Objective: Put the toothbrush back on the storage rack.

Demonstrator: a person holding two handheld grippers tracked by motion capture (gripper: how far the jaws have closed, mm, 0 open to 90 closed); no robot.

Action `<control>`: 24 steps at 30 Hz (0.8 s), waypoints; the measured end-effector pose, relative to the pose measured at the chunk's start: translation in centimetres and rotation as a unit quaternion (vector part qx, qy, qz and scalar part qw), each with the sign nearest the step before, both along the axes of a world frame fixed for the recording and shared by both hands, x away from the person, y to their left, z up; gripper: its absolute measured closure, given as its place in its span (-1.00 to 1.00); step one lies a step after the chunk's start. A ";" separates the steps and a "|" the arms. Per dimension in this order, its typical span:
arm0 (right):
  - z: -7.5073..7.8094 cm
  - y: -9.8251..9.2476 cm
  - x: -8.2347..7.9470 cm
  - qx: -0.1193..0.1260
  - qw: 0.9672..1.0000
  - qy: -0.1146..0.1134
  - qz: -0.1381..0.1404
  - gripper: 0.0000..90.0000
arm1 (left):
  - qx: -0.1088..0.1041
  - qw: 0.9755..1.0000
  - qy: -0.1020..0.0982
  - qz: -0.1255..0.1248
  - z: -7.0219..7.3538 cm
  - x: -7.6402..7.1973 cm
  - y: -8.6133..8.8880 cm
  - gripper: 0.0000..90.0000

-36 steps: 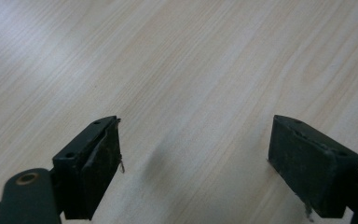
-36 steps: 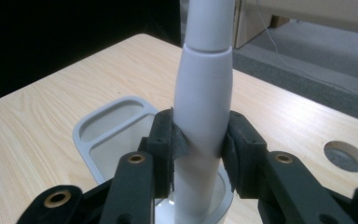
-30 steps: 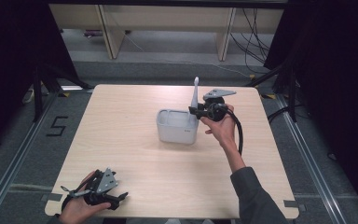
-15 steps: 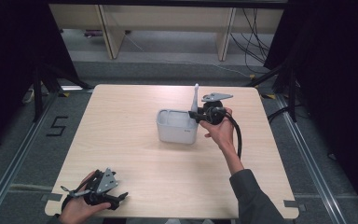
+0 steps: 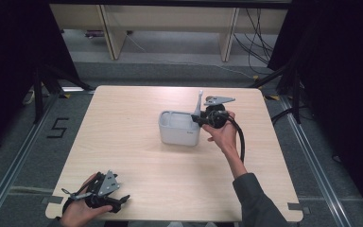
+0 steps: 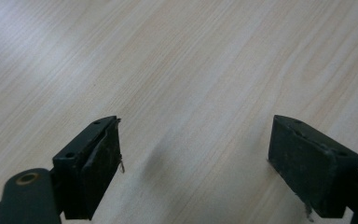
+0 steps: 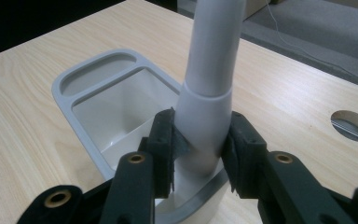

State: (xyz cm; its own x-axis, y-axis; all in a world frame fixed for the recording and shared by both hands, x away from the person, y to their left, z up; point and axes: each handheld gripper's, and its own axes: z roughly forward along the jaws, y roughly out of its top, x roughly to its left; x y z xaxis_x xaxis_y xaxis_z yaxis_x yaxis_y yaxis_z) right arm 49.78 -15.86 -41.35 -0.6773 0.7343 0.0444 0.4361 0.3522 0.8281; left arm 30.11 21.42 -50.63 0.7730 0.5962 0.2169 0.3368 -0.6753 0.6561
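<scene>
A light grey container (image 5: 178, 128) with two compartments stands in the middle of the table. A white rod-like handle (image 5: 199, 100) rises upright from its right end. My right gripper (image 5: 199, 118) is shut on the lower, thicker part of that handle (image 7: 212, 70), just above the container's rim (image 7: 98, 79), its jaws pressing both sides (image 7: 200, 144). What the handle ends in below is hidden. My left gripper (image 5: 122, 200) lies low at the table's front left corner, open (image 6: 193, 158), with bare wood between its fingers.
The wooden table (image 5: 123, 123) has a round cable hole (image 7: 352, 125) near the right gripper. Pale shelf units (image 5: 170, 23) and loose cables stand behind the table on the grey floor. Dark curtains flank both sides.
The right gripper and the white handle have sunk a little toward the container. The left gripper has stayed in place.
</scene>
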 end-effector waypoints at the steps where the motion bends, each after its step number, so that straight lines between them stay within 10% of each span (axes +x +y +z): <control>1: 0.0 -0.1 0.1 -0.006 1.000 -0.006 0.003 0.48 | 0.000 1.000 0.000 -0.001 0.0 0.0 0.0 -0.63; 12: 0.3 0.1 0.0 0.010 1.000 -0.009 0.007 0.49 | 0.000 1.000 0.000 0.000 0.0 0.0 0.0 -0.63; 24: 0.4 -0.6 -0.6 0.014 1.000 -0.017 -0.001 -0.02 | 0.001 1.000 0.000 0.000 0.0 0.0 0.0 -0.63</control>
State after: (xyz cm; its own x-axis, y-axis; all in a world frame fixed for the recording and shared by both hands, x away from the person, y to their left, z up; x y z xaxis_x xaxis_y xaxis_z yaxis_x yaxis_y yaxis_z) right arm 49.14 -16.41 -40.95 -0.6768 0.7349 0.0429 0.4091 0.3271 0.8518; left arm 30.13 21.42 -50.65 0.7725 0.5965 0.2181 0.3377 -0.6766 0.6543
